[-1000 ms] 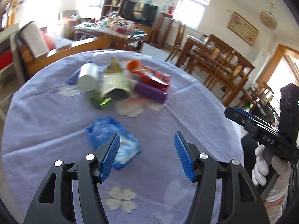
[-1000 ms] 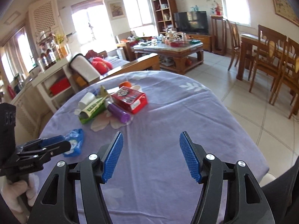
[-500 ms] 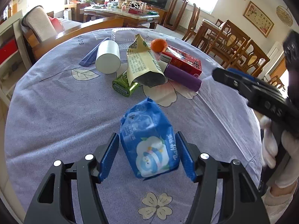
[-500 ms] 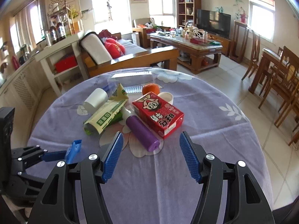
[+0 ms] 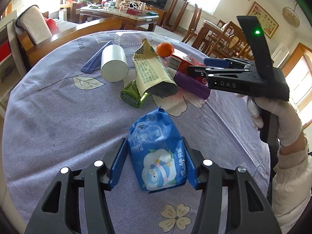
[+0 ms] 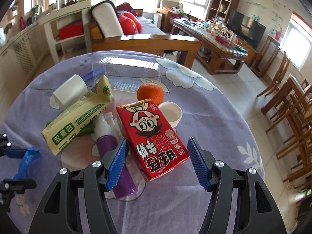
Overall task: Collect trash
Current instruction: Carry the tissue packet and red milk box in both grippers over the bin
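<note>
A: Blue plastic first. Left wrist view, lower centre: the blue tissue pack (image 5: 159,152) lies on the table (image 5: 58,120), between the fingers (image 5: 119,162) of the left gripper (image 5: 154,163). Both pads look to be touching its sides, so closed on the pack, though I can't tell how firm the squeeze is.

B: How will it handle?

A: Soft film, light, squashy and probably a bit slippery. Across the middle of the long sides, as taken now, looks best.

B: The rest of that view?

A: Centre to upper centre is the pile: white cup (image 5: 114,66) on its side, cream wrapper (image 5: 151,74) open at its lower end, green gum pack (image 5: 132,95) tucked under it, purple tube (image 5: 192,84), orange (image 5: 164,49). The right gripper (image 5: 216,62) comes in from the right edge over the tube, held in a white-gloved hand (image 5: 276,120).

B: Right wrist view?

A: The red drink carton (image 6: 153,138) sits centre, tilted, leaning on the pile. The right gripper's blue pads stand wide either side of its near end, gaps both sides, no contact. Purple tube lower left of the carton, white lid (image 6: 170,113) upper right of it, clear plastic tray (image 6: 126,72) at upper centre.

B: Carton grip?

A: Stiff card, probably empty and light, and it would crush if pinched hard. Take it across the narrow width at the near end. At the left edge the blue pack shows as a scrap of film in the other gripper.
</note>
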